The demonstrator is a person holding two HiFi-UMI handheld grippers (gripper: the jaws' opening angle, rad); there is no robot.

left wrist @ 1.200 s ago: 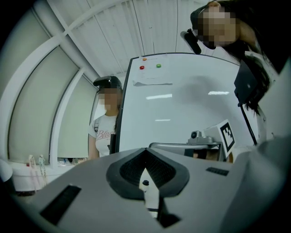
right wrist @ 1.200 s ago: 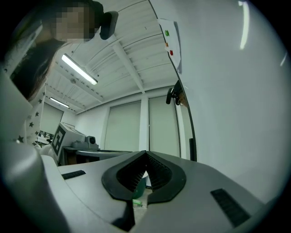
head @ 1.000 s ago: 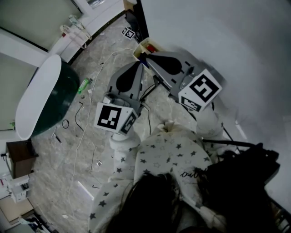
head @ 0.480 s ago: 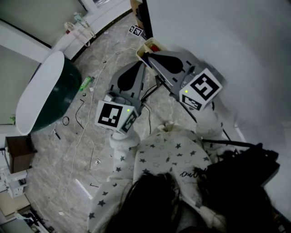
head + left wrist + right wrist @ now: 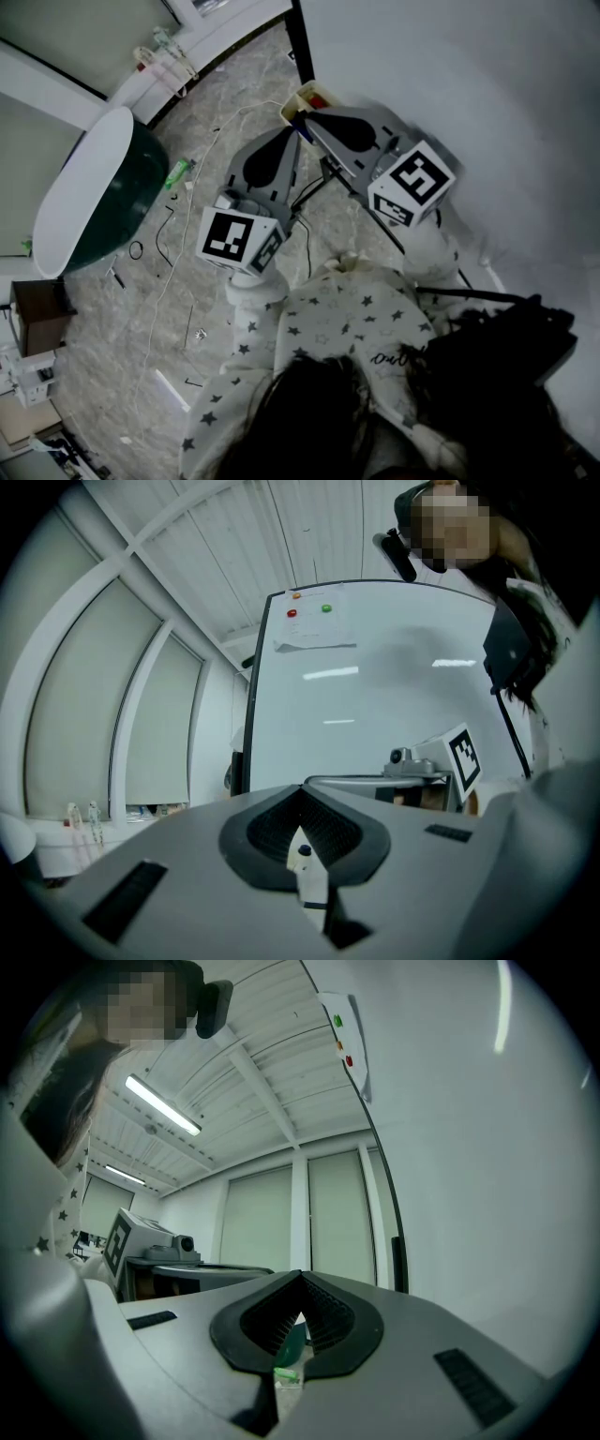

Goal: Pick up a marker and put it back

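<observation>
Left claw (image 5: 301,799): jaws brought together on a white marker with a dark blue cap (image 5: 307,869), which stands between the ribbed pads (image 5: 272,832), cap toward the tips. Right claw (image 5: 300,1283): jaws likewise closed, clamped on a green-capped marker (image 5: 289,1354), its white barrel showing below the cap; both markers are thus off any surface and in the claws.

In the head view the two claws converge, tips close together, the left claw (image 5: 292,141) just below the right claw (image 5: 307,120); a blue tip (image 5: 298,123) shows where they meet, though which claw carries it cannot be told there. Just beyond the tips sits a small cream holder (image 5: 302,95) with something red inside, beside the dark frame of the whiteboard (image 5: 450,84).

Each claw bears a cube with square markers (image 5: 234,241); a star-printed sleeve (image 5: 347,314) lies beneath. On the whiteboard (image 5: 375,686), near its top, red, orange and green magnets (image 5: 325,608) pin a sheet; the marbled floor (image 5: 187,281) carries loose cables.
</observation>
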